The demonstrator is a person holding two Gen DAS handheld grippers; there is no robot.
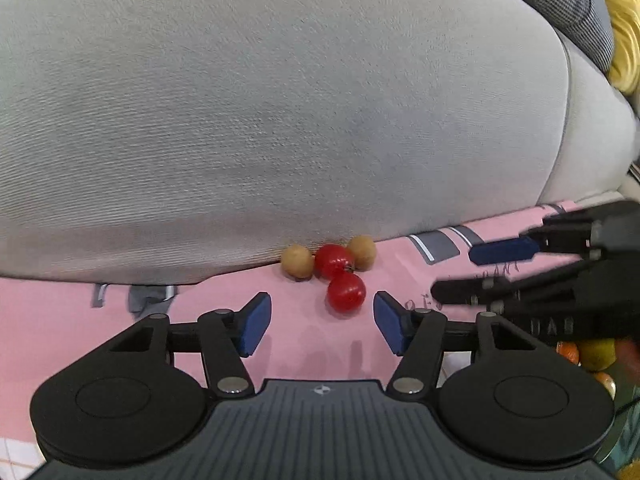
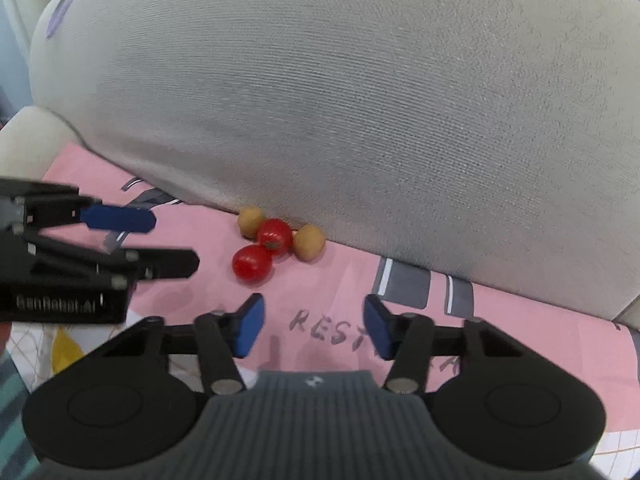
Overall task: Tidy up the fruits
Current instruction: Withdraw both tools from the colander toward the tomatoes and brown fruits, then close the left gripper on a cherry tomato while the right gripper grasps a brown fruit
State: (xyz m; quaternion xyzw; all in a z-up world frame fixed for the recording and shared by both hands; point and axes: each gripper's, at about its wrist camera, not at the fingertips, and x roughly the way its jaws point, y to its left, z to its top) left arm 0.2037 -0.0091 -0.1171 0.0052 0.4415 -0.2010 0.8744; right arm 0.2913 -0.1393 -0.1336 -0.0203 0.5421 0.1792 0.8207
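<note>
Four little fruits sit bunched up on a pink cloth (image 1: 224, 304), right at the foot of a big grey cushion (image 1: 280, 120): two cherry tomatoes and two tan longan-looking ones. The back tomato (image 1: 333, 260) is wedged between the left longan (image 1: 297, 261) and the right longan (image 1: 362, 252), touching both, and the front tomato (image 1: 346, 291) sits just in front, touching the back one. The left gripper (image 1: 322, 322) hangs just short of the front tomato, jaws partly apart, nothing between the blue pads. The right gripper (image 2: 314, 327) is the same deal, jaws partly apart and empty, over grey lettering printed on the cloth, with the fruit cluster ahead and a bit to its left. Each gripper shows up side-on in the other's view, near the fruit but not touching.
</note>
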